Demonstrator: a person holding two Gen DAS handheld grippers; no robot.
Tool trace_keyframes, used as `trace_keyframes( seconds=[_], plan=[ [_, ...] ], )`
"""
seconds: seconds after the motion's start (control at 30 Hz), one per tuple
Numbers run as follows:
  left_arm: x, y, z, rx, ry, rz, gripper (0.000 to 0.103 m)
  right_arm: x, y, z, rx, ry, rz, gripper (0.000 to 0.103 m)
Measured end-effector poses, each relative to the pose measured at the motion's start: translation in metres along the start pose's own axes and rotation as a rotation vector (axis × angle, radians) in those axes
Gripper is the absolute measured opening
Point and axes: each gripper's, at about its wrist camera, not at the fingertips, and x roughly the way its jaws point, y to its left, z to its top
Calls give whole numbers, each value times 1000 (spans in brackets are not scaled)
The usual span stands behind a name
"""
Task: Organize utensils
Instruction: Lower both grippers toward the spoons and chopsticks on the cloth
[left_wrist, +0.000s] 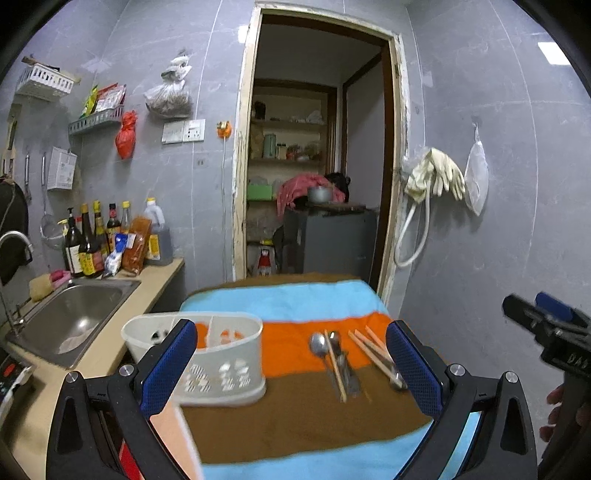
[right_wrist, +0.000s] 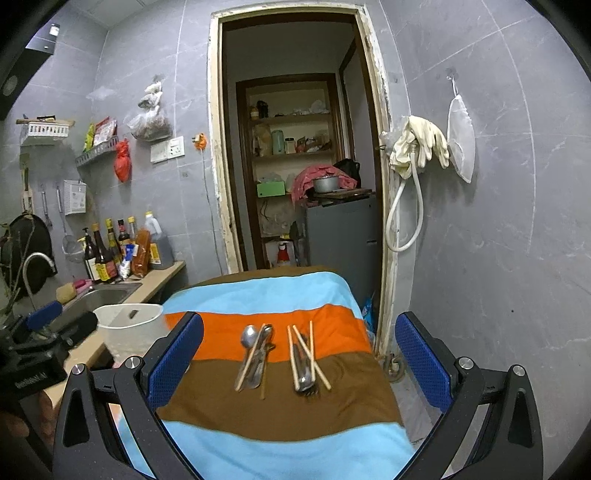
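A striped cloth (left_wrist: 295, 424) (right_wrist: 280, 413) covers a small table. On it lie two heaps of utensils: metal spoons with chopsticks (left_wrist: 334, 360) (right_wrist: 255, 354), and to their right chopsticks with a metal utensil (left_wrist: 376, 352) (right_wrist: 306, 358). A white plastic utensil holder (left_wrist: 218, 358) (right_wrist: 129, 325) stands at the table's left edge; its inside shows only dark specks. My left gripper (left_wrist: 291, 369) is open and empty, above the cloth's near side. My right gripper (right_wrist: 299, 365) is open and empty, its fingers either side of the heaps, short of them.
A counter with a steel sink (left_wrist: 74, 317) and several sauce bottles (left_wrist: 96, 240) runs along the left. An open doorway (left_wrist: 314, 166) with shelves lies behind the table. A hose and gloves (right_wrist: 417, 147) hang on the right wall. Each gripper shows in the other's view (left_wrist: 546, 325) (right_wrist: 40, 332).
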Motion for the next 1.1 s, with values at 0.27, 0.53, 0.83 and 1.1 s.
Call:
trace_keyframes(
  seconds=[0.27, 0.53, 0.83, 1.1],
  plan=[
    [71, -20, 14, 17, 46, 8, 102, 82, -26, 12, -14, 86, 4, 102],
    [137, -41, 7, 3, 91, 51, 102, 158, -48, 6, -25, 141, 29, 102],
    [216, -52, -19, 3, 196, 104, 102, 250, -78, -16, 74, 286, 79, 102],
    [266, -56, -40, 35, 297, 114, 102, 318, -74, -54, 72, 376, 165, 102]
  ],
)
